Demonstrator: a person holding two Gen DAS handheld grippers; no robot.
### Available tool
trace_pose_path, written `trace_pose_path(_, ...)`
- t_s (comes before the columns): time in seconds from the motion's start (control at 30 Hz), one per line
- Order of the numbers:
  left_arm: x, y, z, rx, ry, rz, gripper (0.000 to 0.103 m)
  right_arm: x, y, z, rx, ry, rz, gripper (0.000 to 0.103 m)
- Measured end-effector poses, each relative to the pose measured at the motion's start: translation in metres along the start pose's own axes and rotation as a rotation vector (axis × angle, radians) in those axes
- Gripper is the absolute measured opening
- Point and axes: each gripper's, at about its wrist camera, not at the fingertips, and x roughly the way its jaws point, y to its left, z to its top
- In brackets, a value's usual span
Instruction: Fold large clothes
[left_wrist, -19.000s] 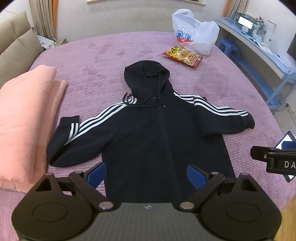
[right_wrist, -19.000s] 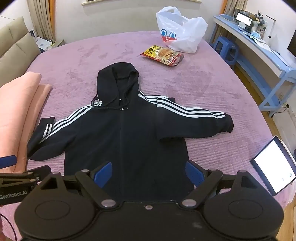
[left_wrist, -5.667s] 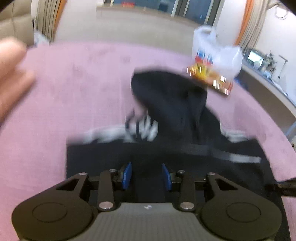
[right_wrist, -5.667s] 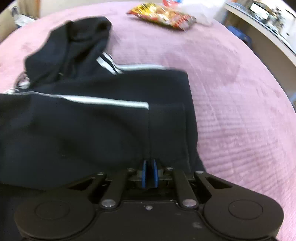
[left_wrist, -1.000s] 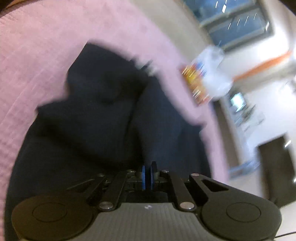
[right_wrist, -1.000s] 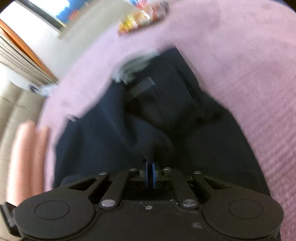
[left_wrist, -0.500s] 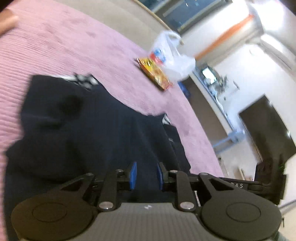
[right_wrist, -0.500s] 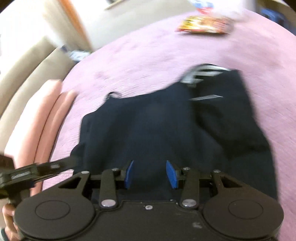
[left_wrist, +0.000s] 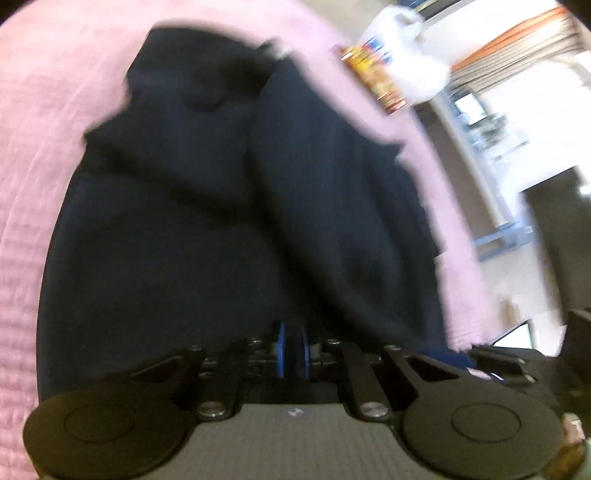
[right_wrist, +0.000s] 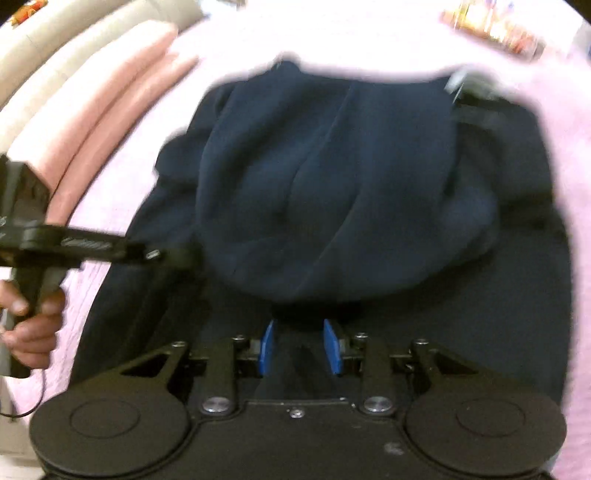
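Observation:
A dark navy hoodie (left_wrist: 221, 221) lies folded on the pink-purple bed (left_wrist: 33, 166), blurred by motion. My left gripper (left_wrist: 292, 349) is at its near edge. Its jaws are closing, the blue pads nearly together with dark cloth pinched between them. In the right wrist view the hoodie (right_wrist: 332, 184) shows a bulging upper layer, and the left gripper (right_wrist: 181, 254) reaches its left edge, held by a hand (right_wrist: 33, 321). My right gripper (right_wrist: 299, 347) hovers over the near fold. Its jaws are closing but still apart, and the pads touch no cloth.
A folded pink blanket (right_wrist: 122, 85) lies left of the hoodie, beside a beige sofa (right_wrist: 74, 29). A snack bag (left_wrist: 373, 77) and a white plastic bag (left_wrist: 406, 48) sit at the far side of the bed. A tablet (left_wrist: 517, 336) lies near the right edge.
Half a second ago both grippers stood open above the hoodie. Now the left jaws have narrowed onto cloth, the right jaws have narrowed slightly, and both views have shifted and rolled.

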Motion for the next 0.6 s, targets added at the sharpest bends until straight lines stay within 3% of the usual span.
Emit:
trace_pose_path(0.1, -0.012, -0.021, 0.024, 0.029, -0.116, -0.084, 0.013, -0.016, -0.012, 0.029, 0.015, -0.138, -0.072, 0.041)
trace_pose_path(0.2, 0.009, -0.032, 0.052, 0.042, -0.167, -0.071, 0.015, -0.003, -0.022, 0.046, 0.002, -0.183, -0.17, 0.043)
trace_pose_path(0.27, 0.028, -0.02, 0.051, 0.041, -0.137, -0.014, 0.014, 0.024, -0.023, 0.052, -0.007, -0.128, -0.239, 0.043)
trace_pose_path(0.37, 0.06, -0.011, 0.056, 0.022, -0.075, 0.1, 0.005, 0.055, -0.043, 0.038, 0.026, 0.003, -0.354, 0.031)
trace_pose_path(0.43, 0.054, -0.003, 0.051, 0.009, -0.08, 0.093, 0.005, 0.05, -0.06, 0.029, 0.099, -0.006, -0.333, 0.031)
trace_pose_path(0.5, 0.041, -0.001, 0.044, 0.005, -0.088, 0.076, 0.006, 0.031, -0.063, 0.022, 0.152, -0.038, -0.338, 0.041)
trace_pose_path(0.6, 0.017, 0.002, 0.03, 0.01, -0.075, 0.055, 0.008, 0.006, -0.056, 0.003, 0.175, -0.038, -0.294, 0.042)
